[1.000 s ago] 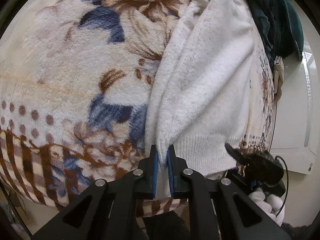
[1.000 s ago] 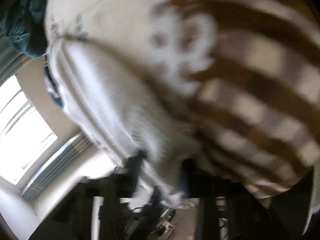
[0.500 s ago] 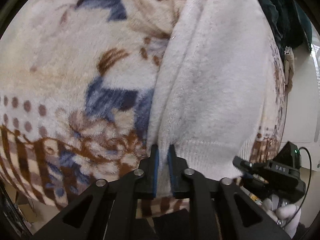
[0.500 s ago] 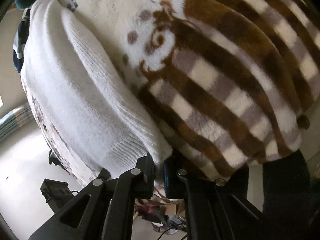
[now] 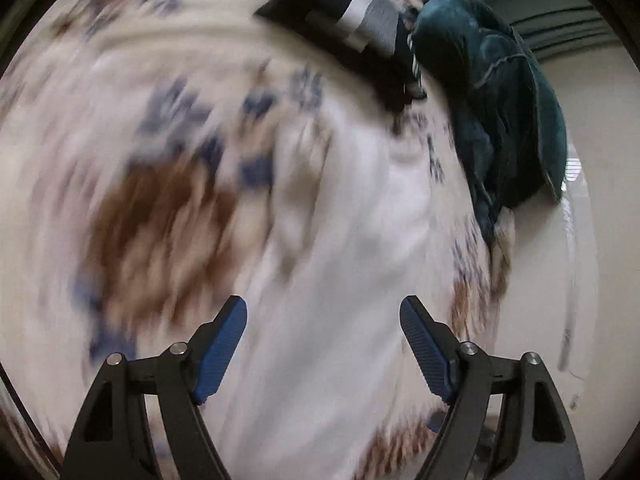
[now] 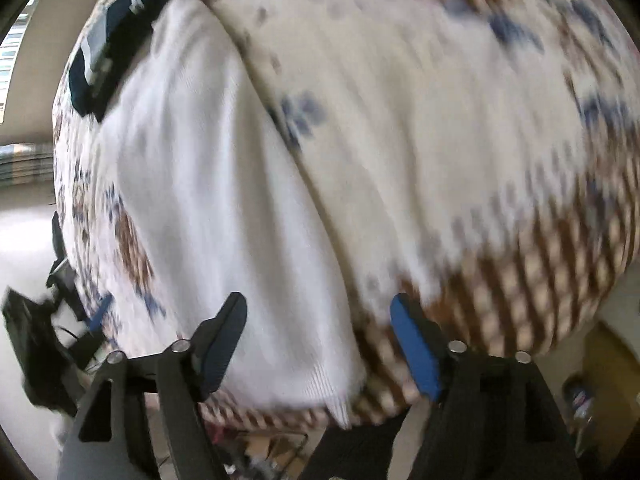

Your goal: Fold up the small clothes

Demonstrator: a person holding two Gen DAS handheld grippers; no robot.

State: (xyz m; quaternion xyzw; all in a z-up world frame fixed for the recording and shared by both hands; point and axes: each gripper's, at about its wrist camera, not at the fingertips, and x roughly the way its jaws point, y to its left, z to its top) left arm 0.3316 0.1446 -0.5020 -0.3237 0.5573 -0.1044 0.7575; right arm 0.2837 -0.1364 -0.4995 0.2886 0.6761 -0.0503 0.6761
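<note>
A white knitted garment (image 6: 208, 184) lies lengthwise on a fleece blanket (image 6: 440, 100) with blue and brown flowers, its ribbed hem at the near edge. The left wrist view is blurred, and there the white garment (image 5: 352, 280) runs up the middle. My left gripper (image 5: 324, 312) hangs above it with jaws opening wide and nothing between the blue pads. My right gripper (image 6: 318, 308) is also above the hem, jaws opening, pads clear of the cloth. The other gripper (image 6: 36, 344) shows at the left edge of the right wrist view.
A folded dark navy garment with a grey stripe (image 5: 360, 32) lies at the far end of the blanket. A dark teal garment (image 5: 504, 112) is heaped beside it at the blanket's edge. Pale floor (image 5: 592, 280) lies beyond the edge on the right.
Both grippers let go of the white garment's hem, spread their jaws wide and lifted away. The garment now lies free on the blanket and more of the far end shows.
</note>
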